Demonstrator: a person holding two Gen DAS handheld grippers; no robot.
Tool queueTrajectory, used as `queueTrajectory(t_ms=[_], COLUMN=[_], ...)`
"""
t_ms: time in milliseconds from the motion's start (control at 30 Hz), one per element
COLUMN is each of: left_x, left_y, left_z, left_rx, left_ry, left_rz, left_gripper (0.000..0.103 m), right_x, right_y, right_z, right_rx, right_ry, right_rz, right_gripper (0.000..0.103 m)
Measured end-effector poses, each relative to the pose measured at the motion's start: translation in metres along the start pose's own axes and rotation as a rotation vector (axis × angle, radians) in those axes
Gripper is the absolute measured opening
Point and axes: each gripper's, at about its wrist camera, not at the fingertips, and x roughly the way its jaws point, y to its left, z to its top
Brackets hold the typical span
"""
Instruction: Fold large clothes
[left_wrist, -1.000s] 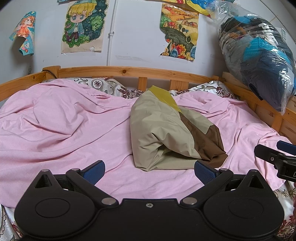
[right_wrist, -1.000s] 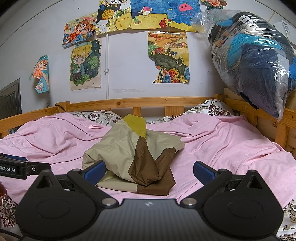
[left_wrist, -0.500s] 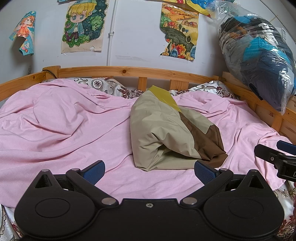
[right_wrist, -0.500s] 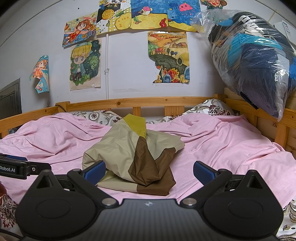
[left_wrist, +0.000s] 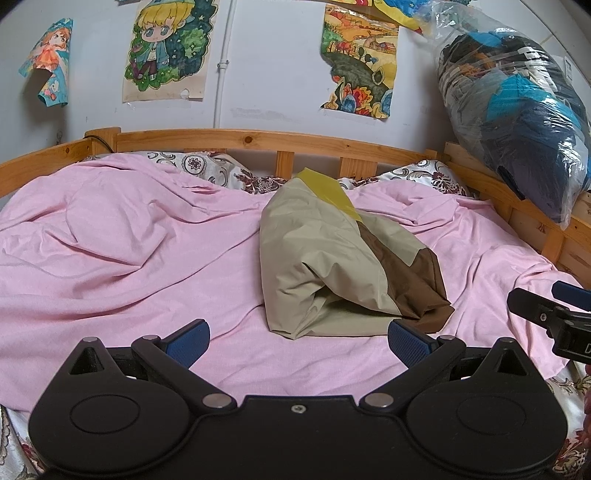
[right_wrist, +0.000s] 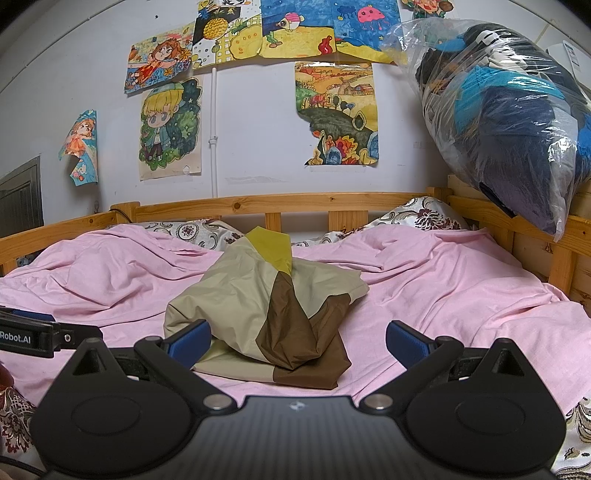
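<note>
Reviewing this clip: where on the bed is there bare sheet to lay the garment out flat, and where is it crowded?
Widest bare stretch: the pink sheet left of the bundled garment, bordered by the wooden rail and patterned pillows. A narrower strip lies right of it, toward the side rail under the bagged clothes. The near edge is crowded: both hand-held grippers sit open there.

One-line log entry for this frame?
left gripper: open, empty | right gripper: open, empty | garment: bunched on pink sheet, untouched

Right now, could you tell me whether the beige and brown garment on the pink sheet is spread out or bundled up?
Bundled up: the garment sits as a loose heap with layers doubled over itself on the pink sheet.
</note>
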Motion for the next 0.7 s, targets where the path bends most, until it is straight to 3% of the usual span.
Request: queueTrajectory(t_ms=[533, 700], left_x=[0.0017, 0.0007], left_y=[0.0004, 0.0001], left_z=[-0.0005, 0.0009], left_rx=[-0.008, -0.009], left_ry=[0.008, 0.004], left_rz=[-0.003, 0.034], left_gripper=[0.102, 0.102], right_x=[-0.0002, -0.0001], right_y=[-0.0009, -0.0011], right_z=[-0.0006, -0.0001], right_rx=[0.001, 0.001], right_ry=[0.002, 0.001], right_rz=[0.000, 0.000], right_gripper=[0.103, 0.103])
